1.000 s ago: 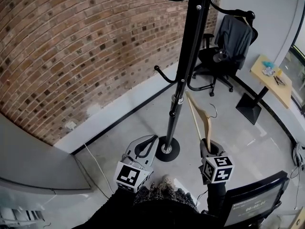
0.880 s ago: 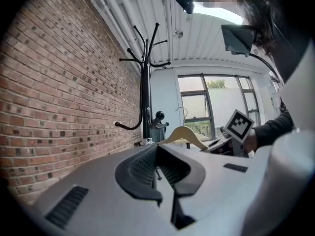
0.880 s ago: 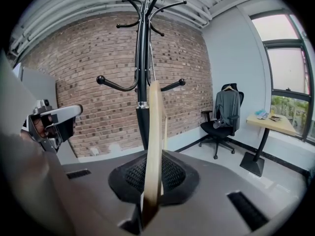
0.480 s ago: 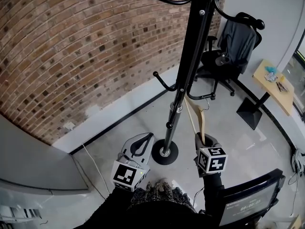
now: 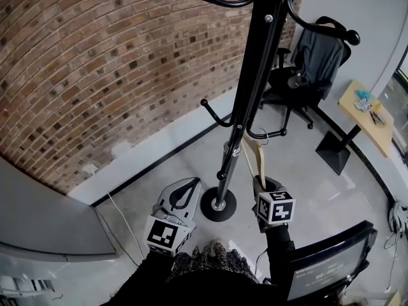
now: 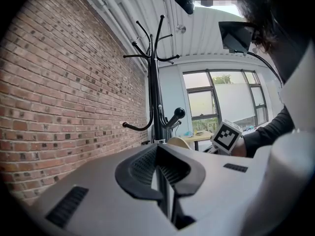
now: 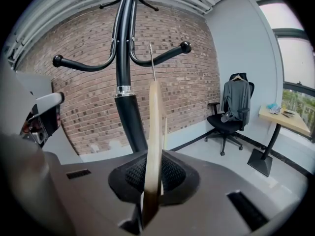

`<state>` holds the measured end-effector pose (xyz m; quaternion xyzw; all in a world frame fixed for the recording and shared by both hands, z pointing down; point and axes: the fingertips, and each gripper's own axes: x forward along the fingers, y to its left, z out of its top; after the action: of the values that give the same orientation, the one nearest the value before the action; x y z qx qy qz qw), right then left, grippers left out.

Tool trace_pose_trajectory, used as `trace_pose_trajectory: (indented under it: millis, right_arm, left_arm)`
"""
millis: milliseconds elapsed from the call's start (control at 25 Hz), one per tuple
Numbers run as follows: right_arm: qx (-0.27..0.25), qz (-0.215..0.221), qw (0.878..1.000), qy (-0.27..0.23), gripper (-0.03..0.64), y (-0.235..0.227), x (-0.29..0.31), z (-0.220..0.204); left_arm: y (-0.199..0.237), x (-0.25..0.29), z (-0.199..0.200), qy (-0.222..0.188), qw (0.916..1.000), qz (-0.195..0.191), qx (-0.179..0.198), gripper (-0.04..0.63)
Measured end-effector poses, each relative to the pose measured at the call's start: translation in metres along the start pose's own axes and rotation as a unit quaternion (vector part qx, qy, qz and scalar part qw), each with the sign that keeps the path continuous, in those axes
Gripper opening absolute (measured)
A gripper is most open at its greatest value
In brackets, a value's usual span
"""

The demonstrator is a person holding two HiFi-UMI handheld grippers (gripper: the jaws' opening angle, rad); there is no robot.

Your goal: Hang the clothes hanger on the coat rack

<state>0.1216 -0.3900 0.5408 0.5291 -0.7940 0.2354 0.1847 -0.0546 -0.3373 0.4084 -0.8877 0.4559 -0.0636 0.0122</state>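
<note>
1. Carrying a grey garment (image 5: 319, 50) draped over its back, a black office chair (image 5: 298, 81) is standing at the upper right of the head view; just right of it a small table (image 5: 376, 123) is bearing a few small things too tiny to name.
2. The right gripper (image 5: 260, 183) is clamping its jaws on the lower end of the wooden clothes hanger (image 5: 258, 161), low and right of centre; in the right gripper view the wood is rising edge-on from between the pads up the middle of the frame.
3. The hanger's wire hook (image 7: 152, 63) is reaching up beside a lower arm of the black coat rack (image 5: 255, 75); whether it is touching that arm I cannot tell.
4. The rack's pole is running from the top centre down to its round base, just left of the hanger.
5. The left gripper (image 5: 185, 187) is hovering at lower left with its jaws together, gripping nothing, well apart from the hanger.
</note>
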Motion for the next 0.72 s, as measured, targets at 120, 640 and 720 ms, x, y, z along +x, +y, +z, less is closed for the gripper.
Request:
trace_pose_trajectory:
  millis: [120, 640, 720]
  right_arm:
    - [0.002, 0.002, 1.0, 0.011, 0.017, -0.002, 0.008, -0.005]
    - [0.004, 0.007, 1.0, 0.013, 0.018, -0.001, 0.023, -0.016]
    - [0.003, 0.011, 1.0, 0.003, 0.018, 0.002, 0.023, -0.016]
  left_arm:
    - [0.0, 0.0, -0.004, 0.005, 1.0, 0.002, -0.003, 0.008]
    - [0.002, -0.008, -0.016, 0.018, 0.9996, 0.016, -0.014, 0.008]
    - [0.0, -0.01, -0.015, 0.016, 0.9997, 0.013, -0.015, 0.008]
